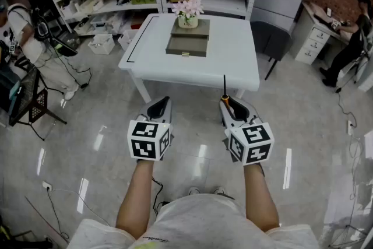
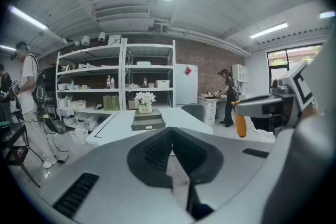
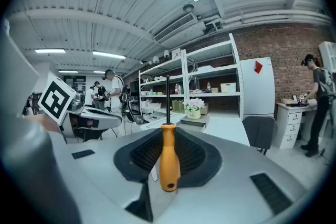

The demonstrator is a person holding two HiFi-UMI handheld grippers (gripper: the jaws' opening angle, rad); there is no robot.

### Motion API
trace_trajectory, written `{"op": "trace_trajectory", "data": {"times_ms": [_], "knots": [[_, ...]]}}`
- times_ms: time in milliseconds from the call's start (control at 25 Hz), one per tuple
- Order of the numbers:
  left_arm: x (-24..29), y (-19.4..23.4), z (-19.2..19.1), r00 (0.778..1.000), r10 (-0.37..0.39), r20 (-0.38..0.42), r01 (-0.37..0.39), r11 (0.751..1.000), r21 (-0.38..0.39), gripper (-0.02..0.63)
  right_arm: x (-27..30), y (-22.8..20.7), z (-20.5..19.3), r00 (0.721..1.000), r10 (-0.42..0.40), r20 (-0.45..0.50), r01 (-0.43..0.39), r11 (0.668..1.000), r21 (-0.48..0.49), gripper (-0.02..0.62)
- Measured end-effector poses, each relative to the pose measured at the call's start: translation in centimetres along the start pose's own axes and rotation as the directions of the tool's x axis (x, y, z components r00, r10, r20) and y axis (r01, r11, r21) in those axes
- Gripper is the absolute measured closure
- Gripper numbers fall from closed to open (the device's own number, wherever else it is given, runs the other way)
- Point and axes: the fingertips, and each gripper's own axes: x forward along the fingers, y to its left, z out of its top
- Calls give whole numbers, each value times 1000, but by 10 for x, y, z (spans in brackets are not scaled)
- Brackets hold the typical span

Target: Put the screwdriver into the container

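Short of the bench (image 1: 233, 67), the right gripper (image 1: 232, 105) has its fingers (image 3: 197, 157) clamped on the orange handle of the screwdriver (image 3: 169, 162), its shaft pointing toward the bench. The left gripper (image 1: 158, 107), level with it and also short of the bench, has its fingers (image 2: 157, 152) pressed together on nothing. The container (image 1: 187, 44) sits on the bench's far half, with flowers (image 1: 188, 9) on top.

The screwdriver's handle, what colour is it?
The screwdriver handle is orange, its shaft black; the right gripper view shows it best.
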Motion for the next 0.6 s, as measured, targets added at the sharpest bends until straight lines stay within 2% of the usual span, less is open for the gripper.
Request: {"op": "trace_trajectory", "data": {"times_ms": [600], "knots": [[25,26,-3,1000,15,-15,-15,1000,4,603,35,-10,-2,1000,20,7,-20,999,32,520]]}}
